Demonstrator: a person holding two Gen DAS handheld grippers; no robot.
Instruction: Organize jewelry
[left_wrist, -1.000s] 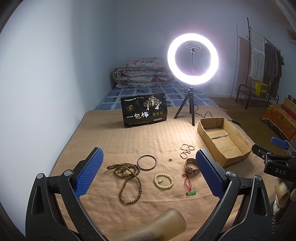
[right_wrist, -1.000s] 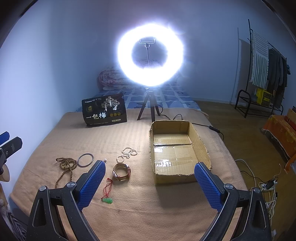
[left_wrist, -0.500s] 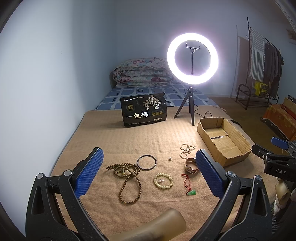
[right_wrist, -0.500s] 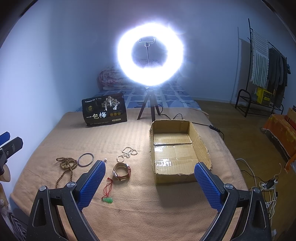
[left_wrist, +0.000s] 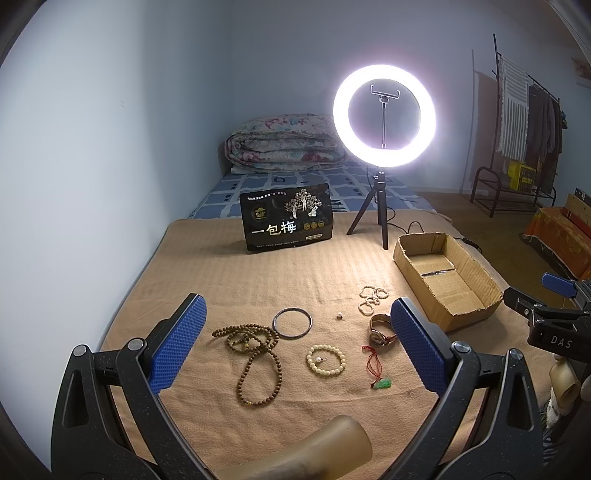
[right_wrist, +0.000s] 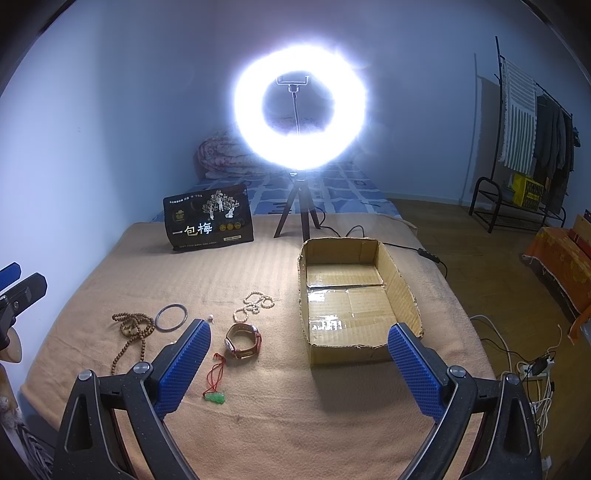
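Jewelry lies on a tan blanket: a brown wooden bead necklace (left_wrist: 255, 350) (right_wrist: 131, 334), a dark bangle (left_wrist: 291, 323) (right_wrist: 171, 317), a cream bead bracelet (left_wrist: 325, 360), a small stud (left_wrist: 339, 315), a white pearl strand (left_wrist: 371, 297) (right_wrist: 255, 304), a wristwatch (left_wrist: 380, 330) (right_wrist: 243, 339) and a green pendant on a red cord (left_wrist: 378, 374) (right_wrist: 216, 386). An empty cardboard box (left_wrist: 443, 280) (right_wrist: 354, 291) sits to their right. My left gripper (left_wrist: 295, 341) is open above the jewelry. My right gripper (right_wrist: 299, 365) is open, between watch and box.
A lit ring light on a tripod (left_wrist: 383, 114) (right_wrist: 299, 110) and a black snack bag (left_wrist: 288, 221) (right_wrist: 208, 223) stand at the back. A folded quilt (left_wrist: 284, 144) lies behind. A clothes rack (right_wrist: 532, 129) and cables (right_wrist: 532, 365) are at the right.
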